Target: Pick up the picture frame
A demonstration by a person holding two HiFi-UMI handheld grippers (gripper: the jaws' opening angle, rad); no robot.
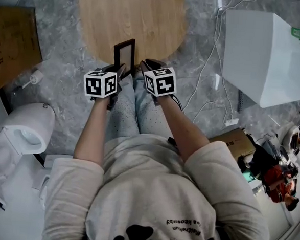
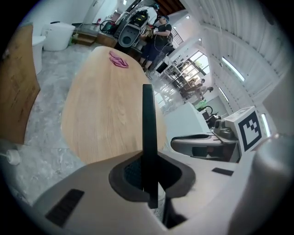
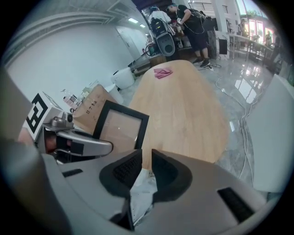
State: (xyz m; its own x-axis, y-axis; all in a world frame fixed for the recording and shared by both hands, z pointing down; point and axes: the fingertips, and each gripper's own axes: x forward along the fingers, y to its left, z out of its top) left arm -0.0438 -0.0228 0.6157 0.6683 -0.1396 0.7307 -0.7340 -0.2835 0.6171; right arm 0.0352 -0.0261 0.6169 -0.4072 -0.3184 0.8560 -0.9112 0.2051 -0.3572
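Observation:
A black picture frame (image 1: 124, 52) stands upright just above the near edge of the oval wooden table (image 1: 141, 19). My left gripper (image 1: 121, 70) is shut on the frame's lower edge. In the left gripper view the frame (image 2: 148, 119) shows edge-on as a dark bar pinched between the pads. My right gripper (image 1: 145, 66) hovers just right of the frame, its jaws slightly apart with nothing between them. In the right gripper view the frame (image 3: 120, 125) sits left of the right gripper (image 3: 146, 167), and light trouser fabric shows through the gap below.
A pink item (image 3: 161, 72) lies at the table's far end. A white box (image 1: 267, 53) and cables (image 1: 211, 70) are on the grey floor to the right. A cardboard sheet (image 1: 12, 40) and a white fixture (image 1: 21, 128) are at the left. People stand beyond the table (image 2: 156, 32).

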